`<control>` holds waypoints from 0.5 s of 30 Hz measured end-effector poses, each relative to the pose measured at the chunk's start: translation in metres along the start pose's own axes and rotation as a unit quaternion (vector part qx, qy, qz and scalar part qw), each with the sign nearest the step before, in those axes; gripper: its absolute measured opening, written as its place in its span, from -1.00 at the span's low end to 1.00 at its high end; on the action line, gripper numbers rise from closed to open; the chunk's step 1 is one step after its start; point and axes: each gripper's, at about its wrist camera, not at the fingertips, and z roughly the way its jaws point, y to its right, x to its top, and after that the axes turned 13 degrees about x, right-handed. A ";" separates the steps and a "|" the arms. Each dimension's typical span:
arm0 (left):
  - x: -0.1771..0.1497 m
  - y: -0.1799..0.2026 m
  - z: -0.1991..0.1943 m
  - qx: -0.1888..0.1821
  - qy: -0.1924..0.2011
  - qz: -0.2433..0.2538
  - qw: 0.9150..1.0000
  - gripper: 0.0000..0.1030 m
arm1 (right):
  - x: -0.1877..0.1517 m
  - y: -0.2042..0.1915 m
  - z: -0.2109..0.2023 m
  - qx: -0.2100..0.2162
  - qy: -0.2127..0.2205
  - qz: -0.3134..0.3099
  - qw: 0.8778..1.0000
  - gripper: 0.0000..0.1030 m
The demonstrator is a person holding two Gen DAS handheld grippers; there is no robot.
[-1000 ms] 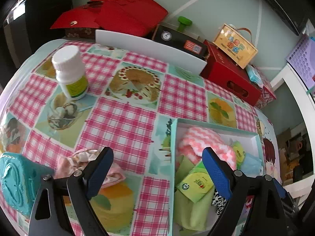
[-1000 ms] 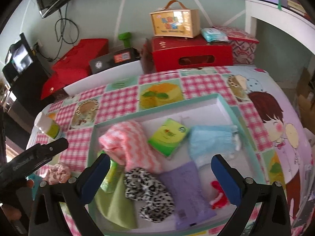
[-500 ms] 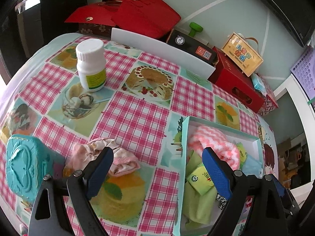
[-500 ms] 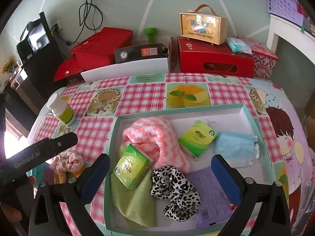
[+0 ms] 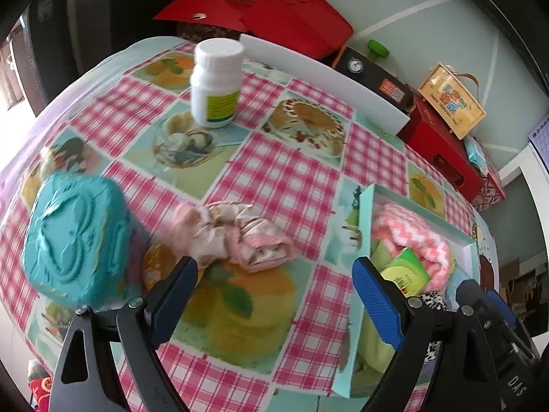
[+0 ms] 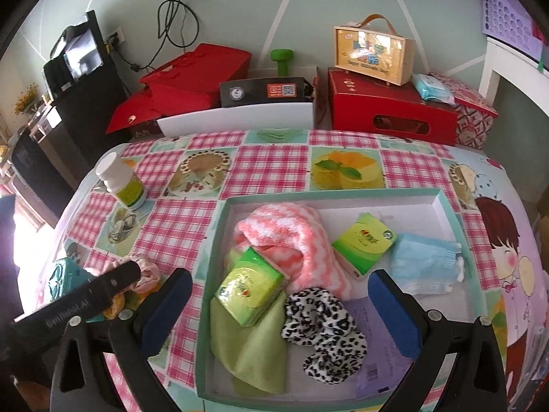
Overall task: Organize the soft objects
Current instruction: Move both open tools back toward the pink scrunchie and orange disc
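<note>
While the left gripper (image 5: pixel 271 285) is held wide open with nothing gripped, one crumpled pink scrunchie (image 5: pixel 233 237) is seen just past its fingertips on the checked tablecloth (image 5: pixel 274 175), long axis running left-right. Right of it, one shallow teal box (image 6: pixel 446 202) is filled: two glossy green tissue packs (image 6: pixel 248 288), one fluffy striped sock (image 6: pixel 291 237). The right gripper (image 6: pixel 274 309) is spread open too, empty.

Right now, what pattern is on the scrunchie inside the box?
The scrunchie has a black-and-white leopard print. It shows best in the right wrist view.
</note>
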 end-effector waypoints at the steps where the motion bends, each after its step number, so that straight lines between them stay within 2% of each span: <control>1: -0.002 -0.002 0.000 0.001 0.000 -0.002 1.000 0.78 | 0.000 -0.002 0.001 0.005 -0.001 -0.002 1.000 1.00; 15: -0.022 -0.038 0.000 0.007 -0.008 -0.040 0.999 0.78 | -0.005 -0.042 0.018 0.074 -0.015 -0.057 0.995 1.00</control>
